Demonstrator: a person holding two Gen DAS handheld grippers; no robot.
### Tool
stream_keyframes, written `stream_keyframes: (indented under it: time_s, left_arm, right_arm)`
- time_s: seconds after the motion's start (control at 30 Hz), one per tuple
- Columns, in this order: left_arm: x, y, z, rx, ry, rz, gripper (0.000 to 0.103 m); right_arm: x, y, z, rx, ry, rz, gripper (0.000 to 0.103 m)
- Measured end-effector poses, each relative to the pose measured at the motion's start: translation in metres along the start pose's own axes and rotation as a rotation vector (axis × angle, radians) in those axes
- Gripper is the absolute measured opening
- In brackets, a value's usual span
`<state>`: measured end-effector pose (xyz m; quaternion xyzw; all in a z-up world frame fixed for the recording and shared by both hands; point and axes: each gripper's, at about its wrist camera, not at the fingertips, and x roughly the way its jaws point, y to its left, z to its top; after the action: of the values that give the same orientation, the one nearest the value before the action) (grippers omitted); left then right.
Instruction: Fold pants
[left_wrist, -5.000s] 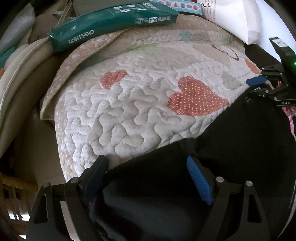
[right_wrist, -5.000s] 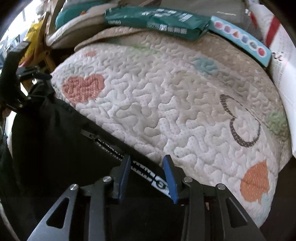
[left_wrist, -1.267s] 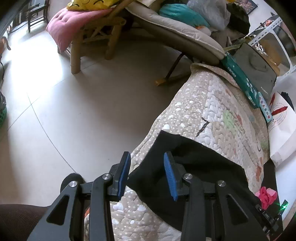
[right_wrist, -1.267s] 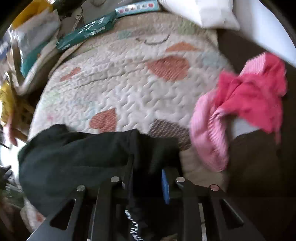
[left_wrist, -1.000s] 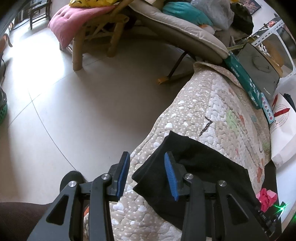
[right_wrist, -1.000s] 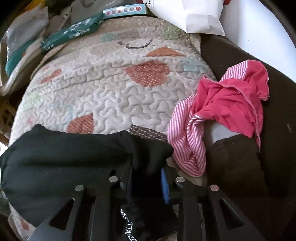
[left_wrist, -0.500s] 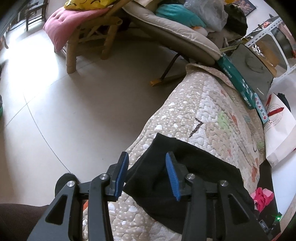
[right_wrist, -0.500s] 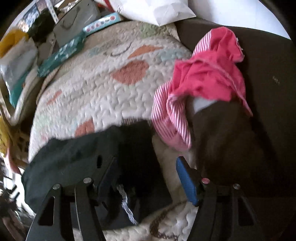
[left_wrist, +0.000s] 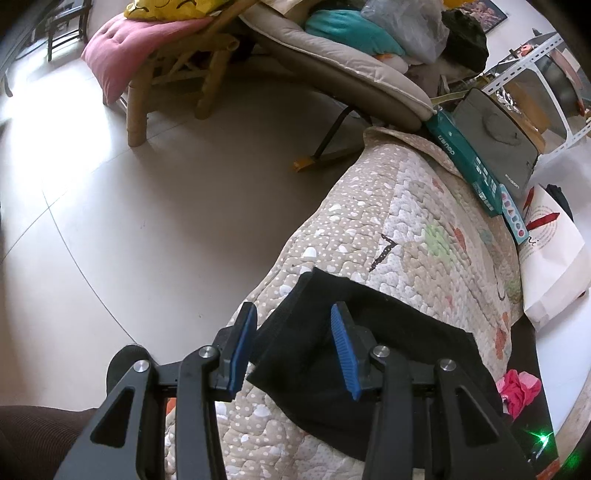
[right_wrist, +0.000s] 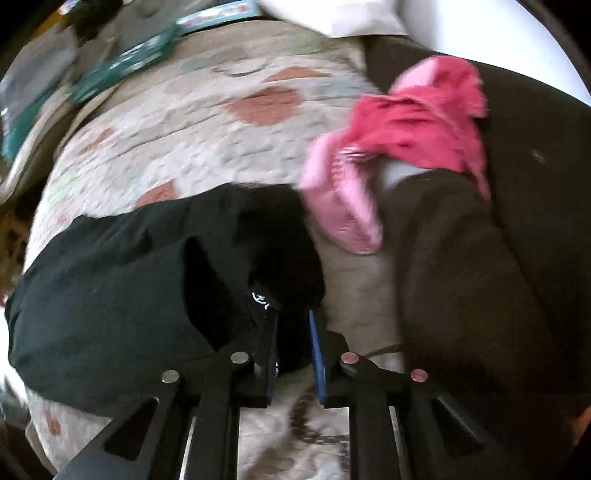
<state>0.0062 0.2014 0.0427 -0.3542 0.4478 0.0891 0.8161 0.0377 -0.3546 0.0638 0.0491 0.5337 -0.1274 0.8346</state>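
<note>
**Right hand-held gripper pinched on the pants edge, left one apart over the far corner**

Right hand-held gripper (right_wrist: 293, 325): jaws nearly together, just closed in from a wide spread. A fold of the black pants (right_wrist: 147, 266) sits between the blue pads, at the edge with the white lettering, so it reads as clamped on the fabric. Frame is motion-blurred; the exact pad contact is hard to see.

Left hand-held gripper (left_wrist: 291, 349): jaws partly apart, pointing down at the other end of the pants (left_wrist: 354, 354). The corner of the black fabric lies between the fingers, but both blue pads stand clear of the cloth, with a gap visible on each side. Not gripping.

Pants lie bunched on the quilted cover (left_wrist: 413, 236) with heart patches, spanning from one gripper to the other. Left of the left gripper the cover drops off to the tiled floor (left_wrist: 147, 206).

Just right of and beyond the right gripper: a crumpled pink garment (right_wrist: 406, 129) lying partly on the cover and partly on a dark brown cushion (right_wrist: 480, 277).

Far end of the cover, well beyond both grippers: a green packet (left_wrist: 461, 155), a dark grey case (left_wrist: 498, 147) and a white paper bag (left_wrist: 550, 258).
</note>
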Motion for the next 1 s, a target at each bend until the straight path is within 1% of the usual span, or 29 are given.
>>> stream_keyframes:
  time_s: [0.03, 0.07, 0.1, 0.13, 0.17, 0.2, 0.23, 0.27, 0.3, 0.33, 0.4, 0.43, 0.47, 0.5, 0.53, 0.57, 0.6, 0.63, 0.67, 0.7, 0.77, 0.8, 0.87, 1.0]
  left_arm:
    - [0.000, -0.001, 0.000, 0.002, -0.001, 0.004, 0.041]
    - [-0.001, 0.000, 0.000, 0.003, -0.002, 0.006, 0.041]
    - [-0.002, 0.000, 0.000, 0.004, -0.005, 0.009, 0.041]
    - [-0.003, -0.001, 0.000, 0.004, -0.008, 0.010, 0.042]
    - [-0.003, -0.001, -0.001, 0.004, -0.010, 0.009, 0.043]
    - [-0.004, -0.001, -0.001, 0.005, -0.011, 0.010, 0.043]
    - [-0.004, -0.002, -0.002, 0.008, -0.012, 0.011, 0.043]
    - [-0.004, -0.005, -0.003, 0.014, -0.015, 0.011, 0.043]
    - [-0.005, -0.007, -0.004, 0.022, -0.019, 0.010, 0.043]
    - [-0.006, -0.012, -0.005, 0.035, -0.023, 0.006, 0.043]
    - [-0.006, -0.026, -0.009, 0.087, -0.033, -0.017, 0.043]
    - [-0.006, -0.032, -0.012, 0.109, -0.034, -0.025, 0.044]
    - [-0.003, -0.043, -0.016, 0.154, -0.028, -0.032, 0.045]
    - [0.000, -0.050, -0.019, 0.182, -0.019, -0.031, 0.045]
    - [0.005, -0.056, -0.023, 0.210, -0.003, -0.028, 0.045]
    - [0.012, -0.061, -0.028, 0.232, 0.025, -0.023, 0.045]
    - [0.019, -0.064, -0.031, 0.245, 0.052, -0.017, 0.045]
    - [0.028, -0.066, -0.036, 0.260, 0.093, 0.002, 0.045]
    - [0.035, -0.067, -0.040, 0.266, 0.123, 0.020, 0.045]
    - [0.042, -0.065, -0.043, 0.265, 0.153, 0.036, 0.045]
    - [0.054, -0.061, -0.048, 0.257, 0.203, 0.056, 0.045]
    - [0.054, -0.061, -0.049, 0.260, 0.200, 0.058, 0.045]
    - [0.054, -0.063, -0.050, 0.278, 0.193, 0.069, 0.045]
    - [0.055, -0.066, -0.050, 0.280, 0.191, 0.082, 0.047]
  right_arm:
    - [0.003, 0.002, -0.001, -0.020, 0.010, -0.044, 0.016]
    - [0.004, 0.006, -0.004, -0.048, 0.012, -0.080, 0.020]
    - [0.006, 0.011, -0.006, -0.081, 0.008, -0.124, 0.032]
    - [0.006, 0.016, -0.008, -0.107, 0.001, -0.169, 0.042]
    - [0.007, 0.018, -0.009, -0.113, 0.003, -0.204, 0.064]
    - [0.008, 0.016, -0.008, -0.100, 0.014, -0.214, 0.073]
    - [0.007, 0.010, -0.007, -0.075, 0.023, -0.207, 0.073]
    - [0.002, 0.002, -0.008, -0.044, 0.025, -0.179, 0.073]
    - [-0.005, -0.004, -0.008, -0.011, 0.018, -0.158, 0.073]
    - [-0.015, -0.010, -0.009, 0.016, -0.006, -0.149, 0.073]
    - [-0.042, -0.014, -0.007, 0.051, -0.099, -0.161, 0.073]
    - [-0.057, -0.012, -0.004, 0.055, -0.159, -0.149, 0.073]
    - [-0.066, -0.006, 0.000, 0.046, -0.190, -0.107, 0.073]
    - [-0.071, 0.002, 0.007, 0.024, -0.208, -0.039, 0.073]
    - [-0.073, 0.020, 0.017, -0.025, -0.206, 0.067, 0.073]
    - [-0.070, 0.034, 0.024, -0.059, -0.192, 0.133, 0.073]
    - [-0.064, 0.059, 0.036, -0.110, -0.157, 0.252, 0.070]
    - [-0.057, 0.078, 0.045, -0.142, -0.132, 0.321, 0.067]
    - [-0.051, 0.097, 0.051, -0.174, -0.114, 0.362, 0.059]
    - [-0.043, 0.120, 0.059, -0.219, -0.095, 0.379, 0.051]
    - [-0.021, 0.160, 0.075, -0.303, -0.055, 0.394, 0.048]
    - [-0.010, 0.176, 0.082, -0.328, -0.033, 0.411, 0.048]
    - [0.008, 0.202, 0.091, -0.369, -0.007, 0.415, 0.048]
    - [0.044, 0.238, 0.102, -0.432, 0.053, 0.377, 0.048]
